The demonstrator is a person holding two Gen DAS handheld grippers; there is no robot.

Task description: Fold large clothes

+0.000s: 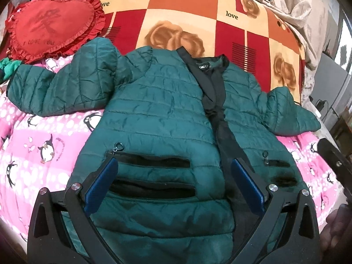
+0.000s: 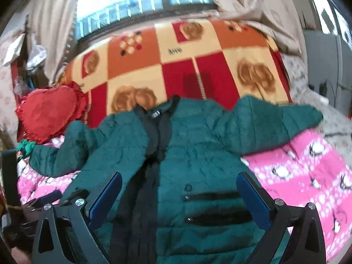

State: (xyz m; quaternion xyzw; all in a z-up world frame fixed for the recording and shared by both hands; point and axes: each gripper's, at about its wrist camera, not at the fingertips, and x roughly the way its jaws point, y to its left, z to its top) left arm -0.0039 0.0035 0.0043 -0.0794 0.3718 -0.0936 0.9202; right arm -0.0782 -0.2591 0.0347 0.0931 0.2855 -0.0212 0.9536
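Left wrist view: quilted dark-green puffer jacket [image 1: 162,110] lies face-up, sleeves spread for folding, on pink penguin-print blanket [image 1: 39,145]; left gripper [image 1: 173,182] and right gripper [image 2: 179,198] hover wide, empty.

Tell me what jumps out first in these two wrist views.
The green quilted jacket dominates, spread face up on the pink penguin blanket with both sleeves out and its black front placket running down the middle. Behind it lies a loud red-and-orange rose blanket, with a red heart-shaped pillow at far left. The left gripper and right gripper are both open over the jacket's hem, holding nothing.
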